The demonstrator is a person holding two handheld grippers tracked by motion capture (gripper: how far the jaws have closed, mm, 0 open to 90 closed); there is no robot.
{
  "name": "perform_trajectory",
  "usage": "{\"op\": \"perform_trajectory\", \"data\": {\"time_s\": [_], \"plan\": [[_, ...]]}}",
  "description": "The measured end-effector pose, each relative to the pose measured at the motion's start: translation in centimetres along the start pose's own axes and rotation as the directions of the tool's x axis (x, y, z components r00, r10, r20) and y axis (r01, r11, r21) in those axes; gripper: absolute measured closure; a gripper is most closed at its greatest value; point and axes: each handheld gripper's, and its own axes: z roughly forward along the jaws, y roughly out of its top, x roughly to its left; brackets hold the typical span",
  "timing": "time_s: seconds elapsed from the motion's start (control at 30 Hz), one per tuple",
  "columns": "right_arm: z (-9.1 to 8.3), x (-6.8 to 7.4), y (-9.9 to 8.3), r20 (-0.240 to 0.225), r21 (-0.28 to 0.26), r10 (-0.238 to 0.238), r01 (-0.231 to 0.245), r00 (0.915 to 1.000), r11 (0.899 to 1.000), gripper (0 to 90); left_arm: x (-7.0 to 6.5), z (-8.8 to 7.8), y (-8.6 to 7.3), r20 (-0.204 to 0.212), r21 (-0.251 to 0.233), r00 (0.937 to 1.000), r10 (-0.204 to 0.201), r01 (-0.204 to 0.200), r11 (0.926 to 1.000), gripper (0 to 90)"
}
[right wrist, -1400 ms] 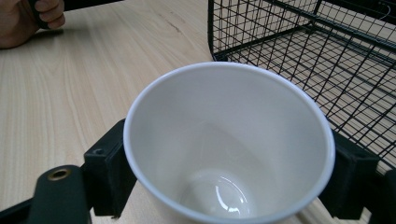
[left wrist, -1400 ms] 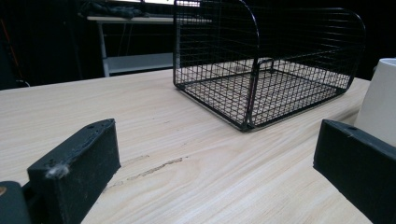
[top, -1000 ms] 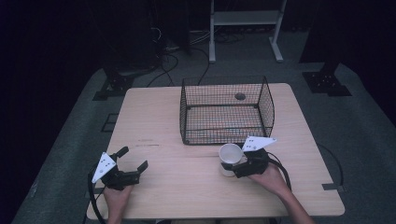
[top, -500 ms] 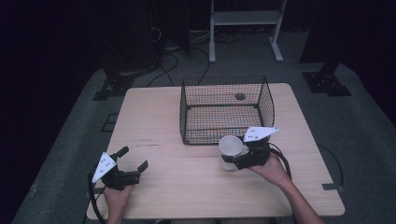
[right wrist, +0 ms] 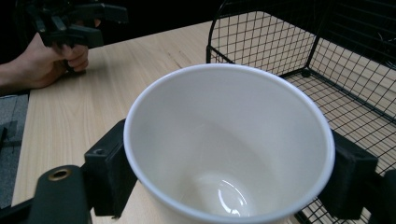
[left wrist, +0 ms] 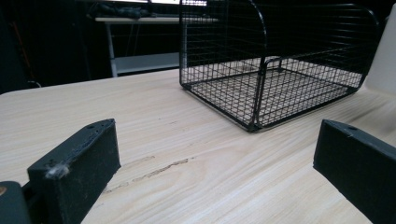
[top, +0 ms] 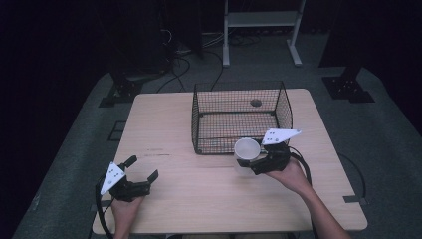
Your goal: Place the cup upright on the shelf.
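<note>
A white cup [top: 247, 151] is held upright above the table, right in front of the black wire basket [top: 238, 117]. My right gripper [top: 256, 160] is shut on the cup; in the right gripper view the jaws press on both sides of the empty cup [right wrist: 229, 144], with the wire basket [right wrist: 299, 46] just past it. My left gripper [top: 142, 168] rests near the table's front left corner, open with nothing between its jaws. In the left gripper view the wire basket [left wrist: 275, 60] stands ahead to the right, with bare wood between the jaws.
The wooden table [top: 169, 129] has free room left of the basket. A small round hole [top: 256, 102] lies in the tabletop behind the basket. A white shelf frame [top: 261, 30] and cables stand on the floor beyond the table.
My right gripper has lifted the cup off the table and brought it a little closer to the basket's front wall. The left gripper has not moved.
</note>
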Motion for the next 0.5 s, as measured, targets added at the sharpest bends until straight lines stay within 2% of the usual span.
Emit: {"op": "perform_trajectory", "data": {"time_s": [0.13, 0.23, 0.33, 0.4, 0.5], "plan": [[-0.6, -0.2, 0.7, 0.007, -0.015, -0.005, 0.005, 1.0, 1.0, 19.0, 0.0, 0.2, 0.1, -0.017, 0.007, 0.9998, -0.014, 0.014, 0.9999, 0.0], [-1.0, -0.4, 1.4, 0.01, -0.022, -0.01, 0.01, 0.9999, 1.0, 18.9, -0.2, 0.5, 0.1, -0.053, 0.025, 0.9985, -0.012, 0.013, 0.9996, 0.0], [-1.3, -0.5, 2.0, 0.012, -0.028, -0.017, 0.017, 0.9998, 0.999, 18.9, -0.2, 0.6, 0.1, -0.051, 0.04, 0.9987, -0.002, 0.004, 0.9992, 0.0], [-1.5, -0.7, 2.4, 0.019, -0.03, -0.023, 0.023, 0.9996, 0.999, 19.0, -0.4, 0.7, 0.2, -0.088, 0.04, 0.9961, 0.008, -0.005, 0.9992, 0.0], [-1.8, -1.2, 3.2, 0.017, -0.046, -0.019, 0.02, 0.9997, 0.999, 18.9, -0.2, 0.6, 0.2, -0.08, 0.029, 0.9968, -0.006, 0.008, 0.9996, 0.0]]}}
